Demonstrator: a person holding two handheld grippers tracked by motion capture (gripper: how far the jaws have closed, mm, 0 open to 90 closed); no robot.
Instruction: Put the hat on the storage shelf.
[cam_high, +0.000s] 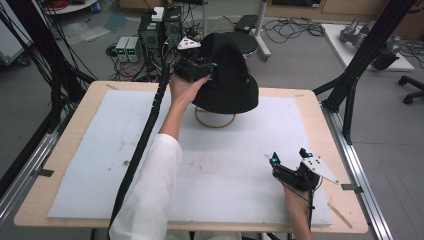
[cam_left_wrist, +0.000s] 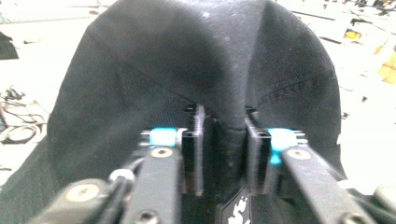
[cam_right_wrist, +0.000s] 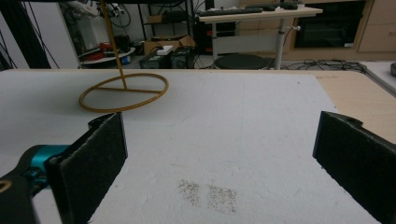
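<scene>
A black brimmed hat (cam_high: 230, 75) hangs over a gold wire stand whose ring base (cam_high: 215, 121) lies on the white mat at the far middle. My left gripper (cam_high: 211, 68) reaches in from the hat's left side, and in the left gripper view its jaws (cam_left_wrist: 224, 119) pinch a fold of the hat's crown (cam_left_wrist: 187, 56). The hat hides the top of the stand, so I cannot tell whether it rests on it. My right gripper (cam_high: 288, 156) sits low over the mat at the front right, open, with nothing between its pads (cam_right_wrist: 100, 158). The stand's ring (cam_right_wrist: 123, 93) lies ahead of it to the left.
A white foam mat (cam_high: 225, 165) covers most of the wooden table (cam_high: 310, 100). Black frame posts (cam_high: 350, 90) rise at the table's right edge and cables hang at the left. Electronics boxes (cam_high: 150, 32) and a stool stand on the floor beyond the far edge.
</scene>
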